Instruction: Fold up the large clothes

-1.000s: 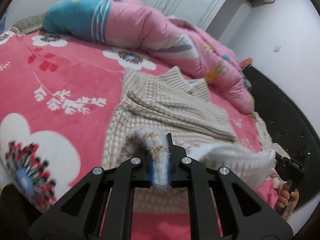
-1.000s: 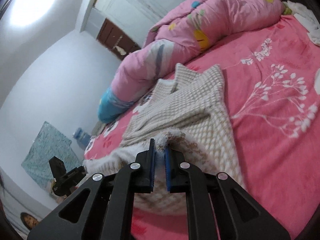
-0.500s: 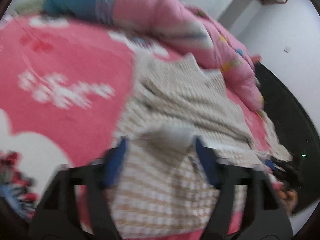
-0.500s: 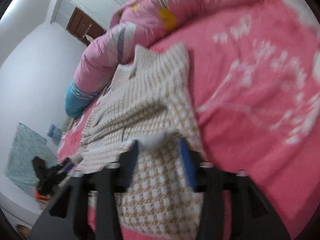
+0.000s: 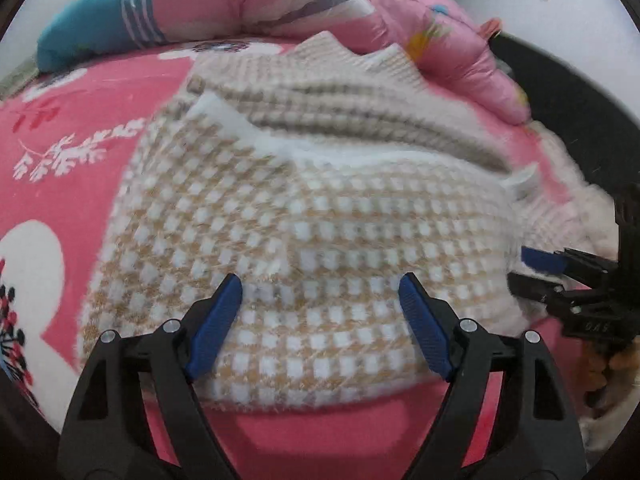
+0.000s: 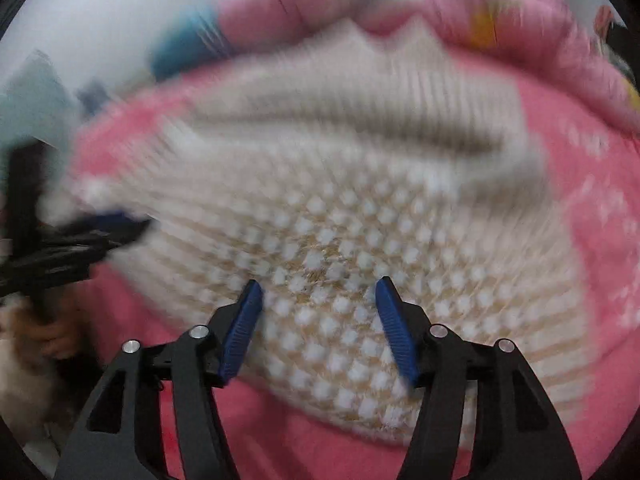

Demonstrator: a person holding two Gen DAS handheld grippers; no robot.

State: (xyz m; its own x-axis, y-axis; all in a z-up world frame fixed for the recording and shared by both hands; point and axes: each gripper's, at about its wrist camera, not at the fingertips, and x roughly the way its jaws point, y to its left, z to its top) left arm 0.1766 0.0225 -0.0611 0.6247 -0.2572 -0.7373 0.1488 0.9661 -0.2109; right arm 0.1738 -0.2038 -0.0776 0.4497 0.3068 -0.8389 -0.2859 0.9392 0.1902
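A beige-and-white checked knit garment (image 5: 320,208) lies folded on the pink floral bedsheet (image 5: 60,184), its near half doubled over the ribbed far half. My left gripper (image 5: 320,280) hangs open just above the near fold, with nothing pinched between its blue pads (image 5: 216,324). My right gripper (image 6: 319,282) hovers over the same garment (image 6: 340,216) in a blurred view; its jaws are opening and hold nothing. Each gripper shows in the other's view: the right gripper (image 5: 560,280) at the garment's right edge, the left gripper (image 6: 76,240) at its left edge.
A rolled pink quilt (image 5: 304,0) with a blue end (image 5: 92,28) lies along the far side of the bed. A dark surface (image 5: 568,96) borders the bed on the right. A person's hand (image 6: 48,336) holds the left gripper's handle.
Both grippers were shut on the garment's fluffy hem a second ago. They have let it go, opened, and dropped closer to the cloth, which now lies folded flat.
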